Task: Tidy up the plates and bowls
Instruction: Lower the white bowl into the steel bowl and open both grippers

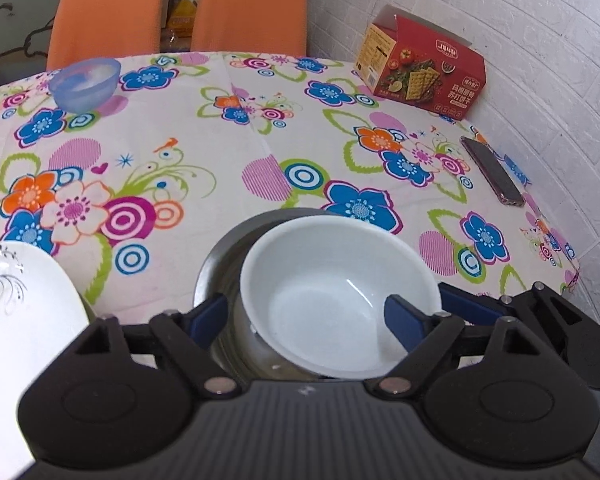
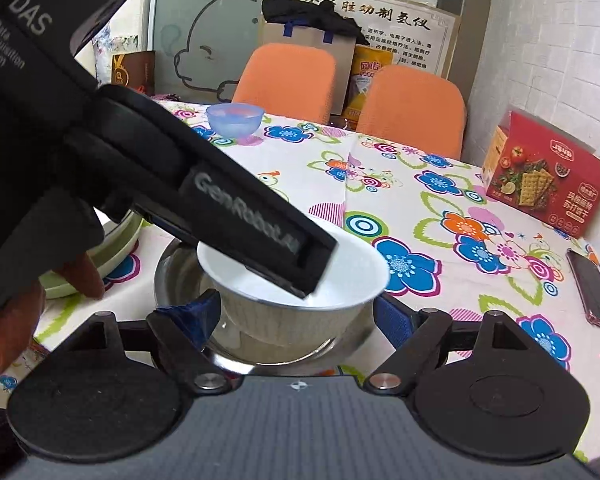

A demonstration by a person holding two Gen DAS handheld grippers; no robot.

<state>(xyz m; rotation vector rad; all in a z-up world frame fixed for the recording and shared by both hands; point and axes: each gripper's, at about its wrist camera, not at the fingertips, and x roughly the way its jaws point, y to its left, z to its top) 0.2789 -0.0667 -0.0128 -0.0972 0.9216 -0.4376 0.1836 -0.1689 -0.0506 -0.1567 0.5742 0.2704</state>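
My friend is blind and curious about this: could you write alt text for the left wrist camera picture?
A white bowl tilts inside a steel bowl on a flowered tablecloth, with the left gripper pinching its right rim, one of its jaws inside and one outside. A patterned white plate lies at left; a blue bowl, a red cracker box and a phone lie farther off.

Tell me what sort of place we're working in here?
Probably a home dining area: a table under a floral tablecloth, orange chairs pushed in behind it, and a cracker box by the white brick-pattern wall.
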